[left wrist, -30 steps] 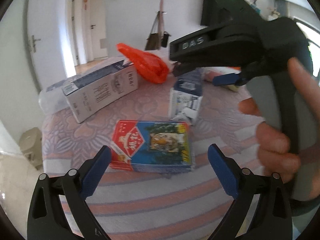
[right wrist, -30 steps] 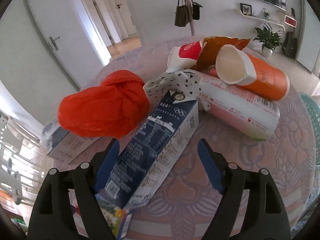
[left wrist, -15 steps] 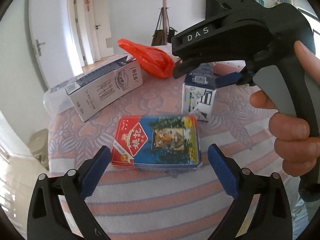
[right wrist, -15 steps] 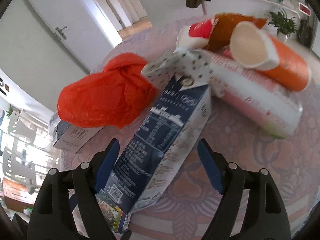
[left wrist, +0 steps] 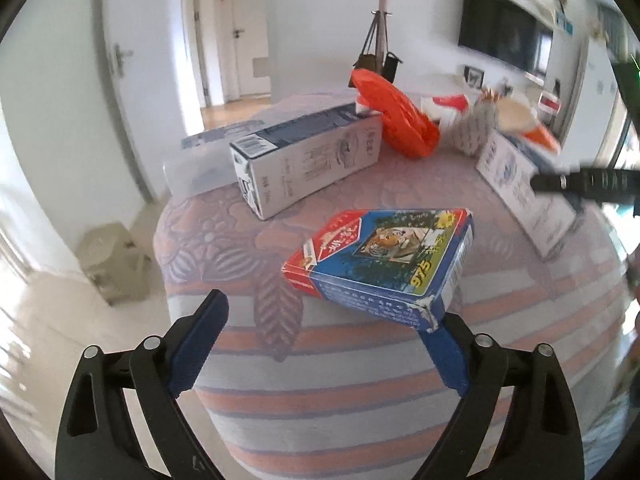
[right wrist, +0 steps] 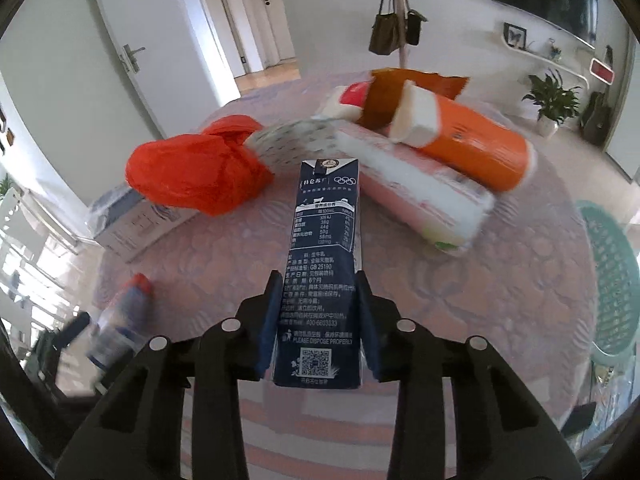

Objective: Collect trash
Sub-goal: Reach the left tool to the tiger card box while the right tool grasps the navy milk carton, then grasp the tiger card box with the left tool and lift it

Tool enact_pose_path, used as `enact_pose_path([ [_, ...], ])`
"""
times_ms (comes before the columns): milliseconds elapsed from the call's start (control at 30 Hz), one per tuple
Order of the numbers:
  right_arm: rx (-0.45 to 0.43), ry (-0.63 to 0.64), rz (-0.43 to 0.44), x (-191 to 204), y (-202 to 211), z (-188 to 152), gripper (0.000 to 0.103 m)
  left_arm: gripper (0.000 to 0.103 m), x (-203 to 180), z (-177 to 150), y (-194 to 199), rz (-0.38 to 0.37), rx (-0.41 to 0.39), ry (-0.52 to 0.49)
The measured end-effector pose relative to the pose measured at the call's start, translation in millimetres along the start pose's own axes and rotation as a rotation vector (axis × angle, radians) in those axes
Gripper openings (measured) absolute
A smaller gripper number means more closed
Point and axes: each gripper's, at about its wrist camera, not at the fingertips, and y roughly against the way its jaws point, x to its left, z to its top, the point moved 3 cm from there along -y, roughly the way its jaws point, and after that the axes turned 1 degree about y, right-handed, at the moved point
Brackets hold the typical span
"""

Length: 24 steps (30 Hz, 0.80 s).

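The left gripper point(left wrist: 324, 344) stands wide apart over the near edge of the tabletop point(left wrist: 360, 364); the red-and-blue tiger box point(left wrist: 384, 258) lies just ahead, one corner touching its right finger; the right gripper point(right wrist: 319, 322) is clamped on the dark blue milk carton point(right wrist: 322, 264), beside the orange bag point(right wrist: 196, 176).

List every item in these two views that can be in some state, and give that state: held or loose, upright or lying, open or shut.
Right gripper: jaws shut on the dark blue milk carton.
Dark blue milk carton: gripped on both sides.
Left gripper: jaws open, holding nothing.
Tiger-picture box: loose, lying flat.
White carton: lying on its side.
Red plastic bag: knotted, loose.
Orange cup: lying on its side.
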Motion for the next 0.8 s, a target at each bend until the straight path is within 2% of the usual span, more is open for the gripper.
enact_pose_path([
  [33,0.001,0.008,0.025,-2.1,2.5,-1.5,0.033,0.089,0.0,1.9,2.6,-0.052,0.005,0.020],
  [67,0.002,0.015,0.033,-4.1,4.3,-3.0,0.033,0.090,1.0,3.3,4.2,-0.148,0.032,0.046],
  [100,0.001,0.027,0.035,-5.5,6.5,-4.2,0.033,0.090,1.0,4.4,2.1,-0.209,0.056,0.066],
  [133,-0.003,0.040,0.033,-6.1,8.0,-4.8,0.033,0.090,-1.3,5.4,0.9,-0.243,0.075,0.089],
  [267,-0.003,0.049,0.055,-11.7,7.0,-1.7,0.033,0.090,0.9,8.6,-12.5,-0.279,0.153,0.212],
  [367,-0.001,0.062,0.070,-14.2,2.8,0.8,0.033,0.090,-5.6,10.6,-19.7,-0.247,0.176,0.261],
  [400,-0.001,0.066,0.078,-14.9,1.4,1.4,0.034,0.090,-8.4,13.5,-22.7,-0.216,0.174,0.268],
  [500,0.002,0.085,0.085,-13.3,-4.3,2.0,0.036,0.089,-25.7,23.4,-33.3,-0.167,0.181,0.238],
  [600,-0.002,0.088,0.084,-15.9,-7.3,3.5,0.041,0.086,-46.6,28.8,-42.9,-0.109,0.175,0.156],
  [800,-0.008,0.077,0.077,-21.6,-11.1,4.9,0.042,0.071,-74.7,28.0,-50.3,0.029,0.151,-0.028],
])
